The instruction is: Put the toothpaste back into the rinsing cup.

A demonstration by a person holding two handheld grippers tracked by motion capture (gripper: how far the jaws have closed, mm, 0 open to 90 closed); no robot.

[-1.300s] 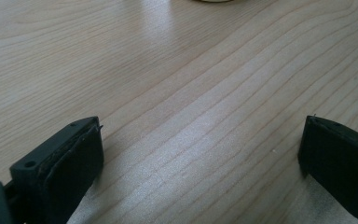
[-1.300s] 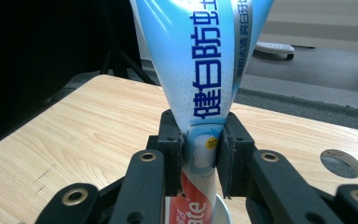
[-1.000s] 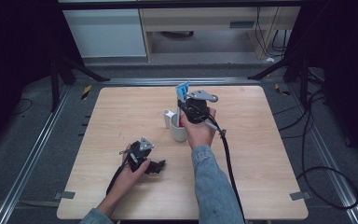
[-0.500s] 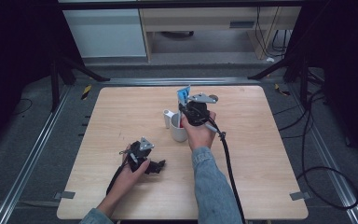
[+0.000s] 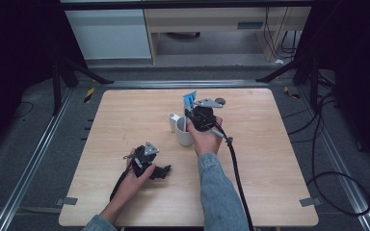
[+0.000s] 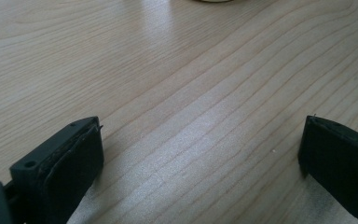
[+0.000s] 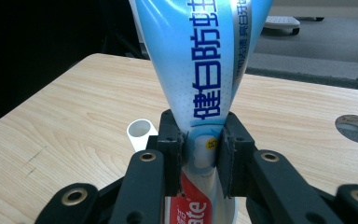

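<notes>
I'm clamping the toothpaste tube (image 7: 205, 70) upright in my right hand-held gripper (image 7: 200, 140), above the white cup (image 5: 184, 134) on the bench (image 5: 270, 159); it's possibly misaligned, risking tipping it. Left hand-held gripper (image 6: 200, 154) is resting released.

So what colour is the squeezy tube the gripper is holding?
The soft plastic toothpaste tube is light blue with dark blue writing, clearest in the right gripper view.

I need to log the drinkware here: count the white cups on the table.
1. One white cup stands near the middle of the table, under the right gripper, which clamps a toothpaste tube. The hand covers part of the cup; anything behind it cannot be seen.
</notes>
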